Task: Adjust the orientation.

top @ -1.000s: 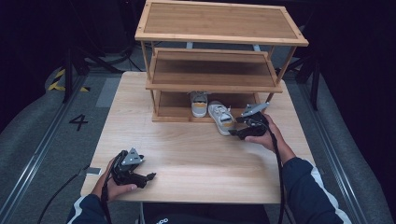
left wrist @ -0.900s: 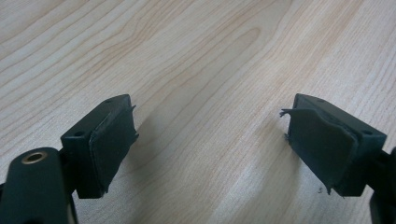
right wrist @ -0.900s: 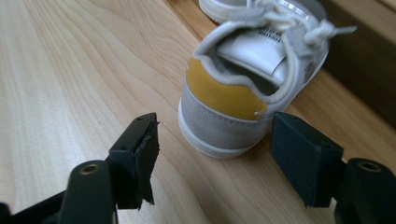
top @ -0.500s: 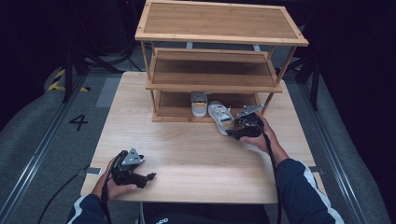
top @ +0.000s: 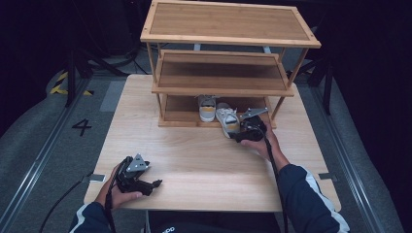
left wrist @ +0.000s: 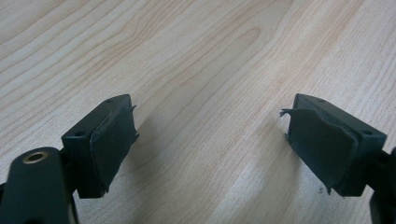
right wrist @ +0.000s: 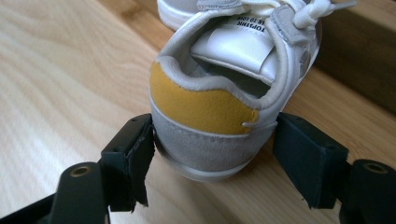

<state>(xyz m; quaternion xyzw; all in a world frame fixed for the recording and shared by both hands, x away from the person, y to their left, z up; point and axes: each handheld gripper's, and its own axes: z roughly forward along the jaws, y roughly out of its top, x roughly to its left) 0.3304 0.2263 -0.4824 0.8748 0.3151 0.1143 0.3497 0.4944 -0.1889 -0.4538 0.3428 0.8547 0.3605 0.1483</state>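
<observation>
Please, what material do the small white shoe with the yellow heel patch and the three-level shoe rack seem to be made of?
The small white shoe with the yellow heel patch looks like smooth, slightly glossy leather or imitation leather, going by the sheen on its tongue; the yellow patch and grey heel band look matte, perhaps suede. The three-level shoe rack seems bamboo or light wood, with visible grain and a satin finish.

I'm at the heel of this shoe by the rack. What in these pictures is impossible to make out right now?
- Shoe: toe cut off by the top edge in the right gripper view.
- Right gripper: whether its pads press the heel; the gaps are too fine.
- Second shoe: front hidden under the rack's middle shelf in the high view.
- Tongue label: cut off, partly legible.
</observation>
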